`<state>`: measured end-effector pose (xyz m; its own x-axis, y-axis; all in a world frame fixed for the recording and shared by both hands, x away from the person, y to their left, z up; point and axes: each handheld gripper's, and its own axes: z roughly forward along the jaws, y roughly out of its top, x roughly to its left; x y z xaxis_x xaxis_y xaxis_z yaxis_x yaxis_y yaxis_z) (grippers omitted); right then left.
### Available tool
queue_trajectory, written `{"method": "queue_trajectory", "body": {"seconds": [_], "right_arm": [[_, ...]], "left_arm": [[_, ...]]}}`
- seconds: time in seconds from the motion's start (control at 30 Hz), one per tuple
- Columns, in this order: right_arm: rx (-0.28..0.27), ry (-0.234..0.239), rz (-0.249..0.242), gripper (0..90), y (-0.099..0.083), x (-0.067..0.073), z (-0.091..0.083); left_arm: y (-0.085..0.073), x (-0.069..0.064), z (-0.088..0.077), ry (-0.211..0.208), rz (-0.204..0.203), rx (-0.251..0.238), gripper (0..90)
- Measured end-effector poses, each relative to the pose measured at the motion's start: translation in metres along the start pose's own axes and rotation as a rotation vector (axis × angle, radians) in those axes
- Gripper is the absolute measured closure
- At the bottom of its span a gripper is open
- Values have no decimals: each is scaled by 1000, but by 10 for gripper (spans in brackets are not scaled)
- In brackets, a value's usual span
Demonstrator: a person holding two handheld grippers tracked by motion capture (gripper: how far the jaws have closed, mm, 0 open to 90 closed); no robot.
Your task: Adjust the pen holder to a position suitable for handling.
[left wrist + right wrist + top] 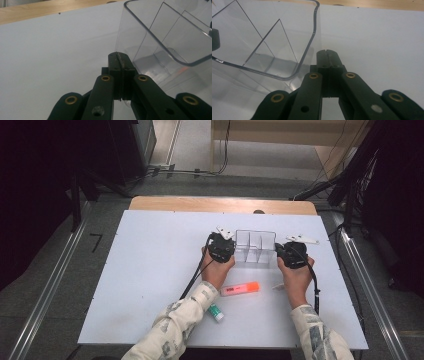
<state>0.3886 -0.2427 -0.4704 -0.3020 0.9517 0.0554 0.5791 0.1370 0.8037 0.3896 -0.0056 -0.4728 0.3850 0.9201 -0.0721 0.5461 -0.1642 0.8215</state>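
Clear plastic box with dividers sits near the middle of the white bench, a bit toward the far edge. The left gripper and right gripper wait at its two ends, jaws pressed together, holding nothing. Next, I think, each must open to grab a wall.

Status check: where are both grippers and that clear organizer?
Left gripper shut, at the clear organizer's left end. Right gripper shut, at its right end. Organizer upright, compartments empty. Orange highlighter lies near the hands, not in the way.
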Motion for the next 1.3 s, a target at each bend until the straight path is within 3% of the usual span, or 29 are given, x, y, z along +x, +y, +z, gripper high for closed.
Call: {"method": "queue_trajectory", "body": {"seconds": [0.07,0.3,0.63,0.83,1.0,1.3], "right_arm": [[1,0,1,885,0,0,0],[6,-8,-1,860,-1,0,2],[14,-31,33,654,-5,-8,1],[23,-44,46,491,-8,-12,2],[32,-51,44,449,-9,-15,1],[38,-58,42,408,-13,-18,-3]], "left_arm": [[0,2,-1,2,3,6,841],[-1,6,-3,11,5,5,814],[-7,20,-7,70,-8,6,498],[-10,28,-9,81,-18,15,319],[-12,30,-12,86,-19,24,259],[-12,29,-19,74,-15,22,253]]}}
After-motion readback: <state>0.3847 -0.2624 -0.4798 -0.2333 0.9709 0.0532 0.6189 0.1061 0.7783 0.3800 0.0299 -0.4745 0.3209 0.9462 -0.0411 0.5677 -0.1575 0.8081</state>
